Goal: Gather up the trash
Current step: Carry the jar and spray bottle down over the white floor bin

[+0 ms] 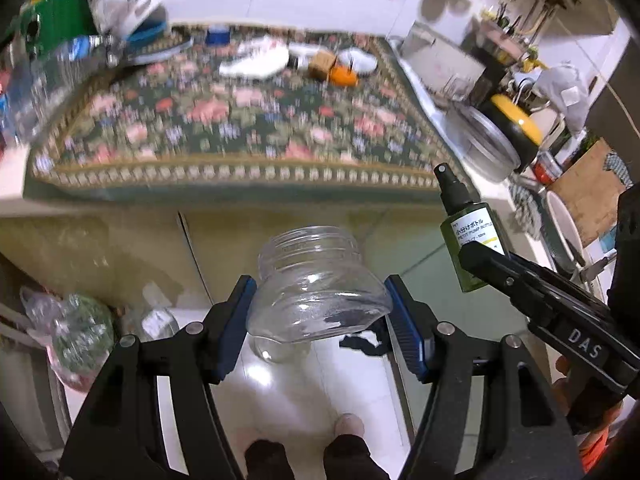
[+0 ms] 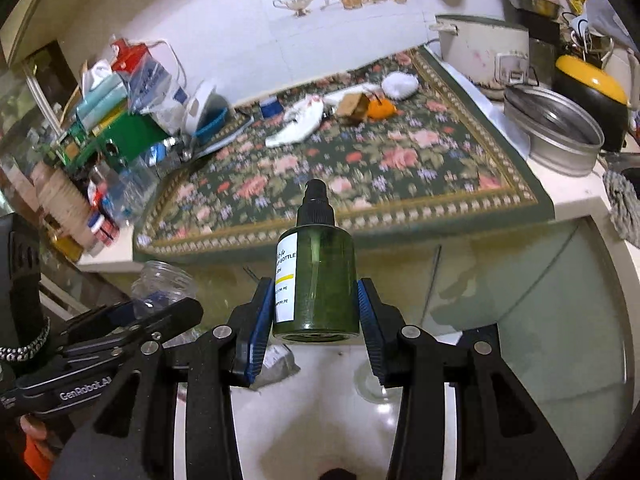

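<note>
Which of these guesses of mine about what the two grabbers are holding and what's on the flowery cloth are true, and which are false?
1. The left gripper holds a clear lidless jar. True.
2. The right gripper is empty. False: it is shut on a green spray bottle.
3. The spray bottle has a black pump top. True.
4. The floral cloth is bare. False: white crumpled items and an orange object lie on it.
5. Both held items hang over the floor, off the counter. True.
</note>
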### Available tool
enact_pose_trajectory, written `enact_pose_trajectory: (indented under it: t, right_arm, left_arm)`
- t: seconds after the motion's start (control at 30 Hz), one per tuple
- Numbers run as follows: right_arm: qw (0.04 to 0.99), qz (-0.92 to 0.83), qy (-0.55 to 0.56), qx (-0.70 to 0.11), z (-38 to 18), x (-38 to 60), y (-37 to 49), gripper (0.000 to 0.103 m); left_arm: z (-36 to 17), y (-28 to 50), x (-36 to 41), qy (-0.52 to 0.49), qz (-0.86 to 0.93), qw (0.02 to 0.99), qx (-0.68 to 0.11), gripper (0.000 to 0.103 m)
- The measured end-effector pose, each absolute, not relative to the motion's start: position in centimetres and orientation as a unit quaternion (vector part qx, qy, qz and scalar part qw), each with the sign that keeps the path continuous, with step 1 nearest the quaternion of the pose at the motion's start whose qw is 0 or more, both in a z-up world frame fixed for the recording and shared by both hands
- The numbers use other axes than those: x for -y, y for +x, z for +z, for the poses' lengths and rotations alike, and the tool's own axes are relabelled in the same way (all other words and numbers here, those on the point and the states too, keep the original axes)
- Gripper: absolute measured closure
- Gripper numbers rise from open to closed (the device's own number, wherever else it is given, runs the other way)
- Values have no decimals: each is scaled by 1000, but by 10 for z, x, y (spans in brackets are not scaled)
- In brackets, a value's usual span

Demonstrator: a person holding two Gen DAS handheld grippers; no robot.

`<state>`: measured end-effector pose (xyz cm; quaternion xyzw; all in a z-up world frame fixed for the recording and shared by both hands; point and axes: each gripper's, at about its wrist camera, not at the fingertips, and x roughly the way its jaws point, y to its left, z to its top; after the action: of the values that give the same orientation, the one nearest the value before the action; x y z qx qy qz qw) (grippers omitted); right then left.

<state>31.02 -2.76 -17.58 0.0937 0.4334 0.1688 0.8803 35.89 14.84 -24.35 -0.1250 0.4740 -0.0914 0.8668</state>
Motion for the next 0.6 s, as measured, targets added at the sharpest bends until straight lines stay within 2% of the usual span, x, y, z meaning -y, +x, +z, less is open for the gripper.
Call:
enact_pose_trajectory:
  t: [0.3, 0.6]
  right_arm:
    - [846, 199, 70, -490, -266, 52, 312, 65]
    - [804, 218, 59, -549, -407, 64, 325, 65]
  left_arm:
    - [-371, 358, -122, -166, -45, 826, -537, 38]
    - [-544, 368, -114, -196, -28, 780, -594, 38]
